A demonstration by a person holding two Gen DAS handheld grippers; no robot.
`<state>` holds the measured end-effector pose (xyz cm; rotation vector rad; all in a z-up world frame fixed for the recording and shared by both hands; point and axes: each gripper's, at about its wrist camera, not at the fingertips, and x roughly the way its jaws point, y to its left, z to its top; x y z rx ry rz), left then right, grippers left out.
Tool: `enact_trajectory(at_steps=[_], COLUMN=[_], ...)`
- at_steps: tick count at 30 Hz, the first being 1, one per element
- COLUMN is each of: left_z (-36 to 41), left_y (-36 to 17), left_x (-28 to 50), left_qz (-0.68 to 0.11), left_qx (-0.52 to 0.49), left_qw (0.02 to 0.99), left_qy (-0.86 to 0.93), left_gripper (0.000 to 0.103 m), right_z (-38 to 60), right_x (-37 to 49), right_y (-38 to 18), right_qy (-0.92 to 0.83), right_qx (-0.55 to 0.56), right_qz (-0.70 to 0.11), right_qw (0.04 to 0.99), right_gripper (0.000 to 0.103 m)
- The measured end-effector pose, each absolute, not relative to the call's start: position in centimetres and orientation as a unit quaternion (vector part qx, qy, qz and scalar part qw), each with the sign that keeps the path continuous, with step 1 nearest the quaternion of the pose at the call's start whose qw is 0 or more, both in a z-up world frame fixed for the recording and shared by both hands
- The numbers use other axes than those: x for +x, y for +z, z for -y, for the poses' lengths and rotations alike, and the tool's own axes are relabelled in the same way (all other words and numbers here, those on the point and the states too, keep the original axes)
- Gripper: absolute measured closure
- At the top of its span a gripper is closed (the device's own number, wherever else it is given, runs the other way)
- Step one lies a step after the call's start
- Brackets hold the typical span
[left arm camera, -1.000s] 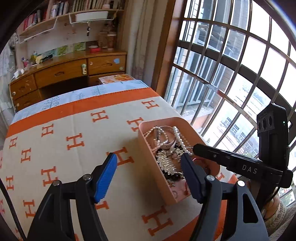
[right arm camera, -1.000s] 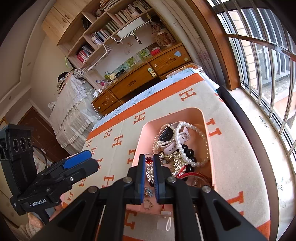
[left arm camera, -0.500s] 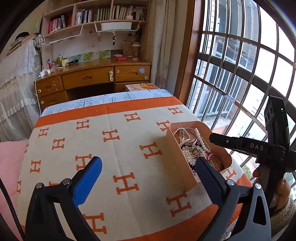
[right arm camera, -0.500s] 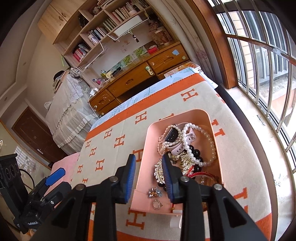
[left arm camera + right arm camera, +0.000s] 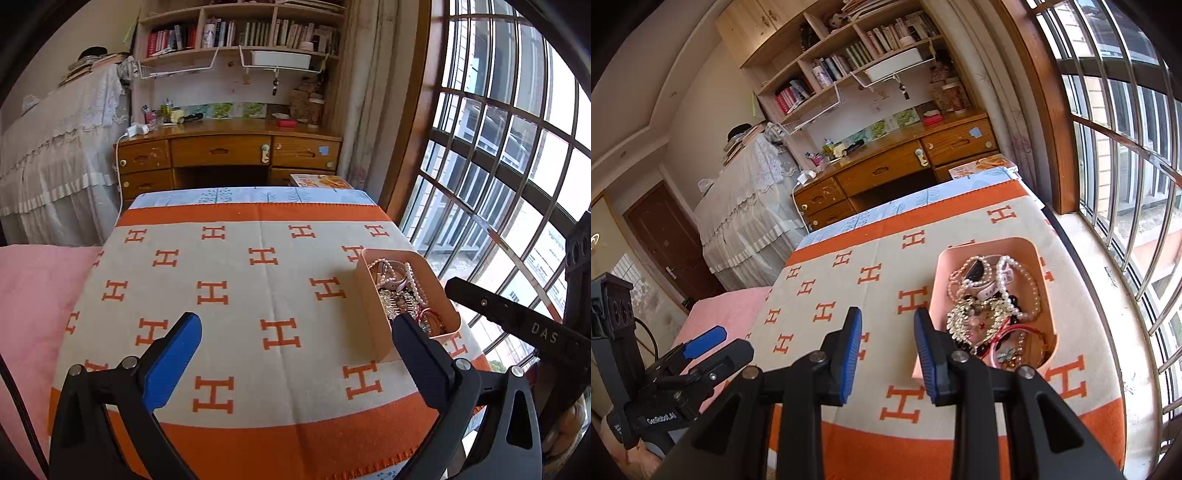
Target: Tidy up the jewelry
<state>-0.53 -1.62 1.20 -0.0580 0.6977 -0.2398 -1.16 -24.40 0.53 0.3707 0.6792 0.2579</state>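
Jewelry (image 5: 991, 314) sits heaped in the pink tray (image 5: 1043, 269), just right of my right gripper (image 5: 888, 354), jaws slightly parted, empty. My left gripper (image 5: 295, 354) gapes wide, holding nothing; individual pieces look tangled, I think.

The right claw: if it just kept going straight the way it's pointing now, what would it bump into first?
Probably the blanket with the orange H pattern. The right claw is open and empty, aimed at bare cloth just left of the pink tray of jewelry. Depth is hard to judge, so its right finger might clip the tray's wall.
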Motion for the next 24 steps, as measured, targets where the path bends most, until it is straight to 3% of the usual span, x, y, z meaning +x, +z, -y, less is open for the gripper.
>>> enact_trajectory(at_steps=[6,10,14,24], left_z=[0.4,-0.1,-0.3,0.1], left_y=[1.5,1.1,0.6,-0.5], left_x=[-3.0,-3.8,-4.0,-3.5], left_qz=[-0.331,-0.332,-0.338,-0.355], left_qx=[-0.033,-0.032,-0.032,-0.025], left_qw=[0.941,0.943,0.940,0.934], left_qy=[-0.058,-0.015,0.015,0.025], left_gripper=[0.001,0.001,0.001,0.001], right_z=[20.5,18.7,17.8,17.7], right_x=[-3.8,-5.3,-5.9,-5.5], right_y=[1.2,1.5,1.6,0.2], right_qy=[0.141,0.128,0.120,0.118], right_qx=[0.130,0.090,0.074,0.086], right_qz=[-0.330,-0.308,-0.300,-0.323], right_qw=[0.924,0.938,0.943,0.935], right_gripper=[0.072,0.055,0.048,0.045])
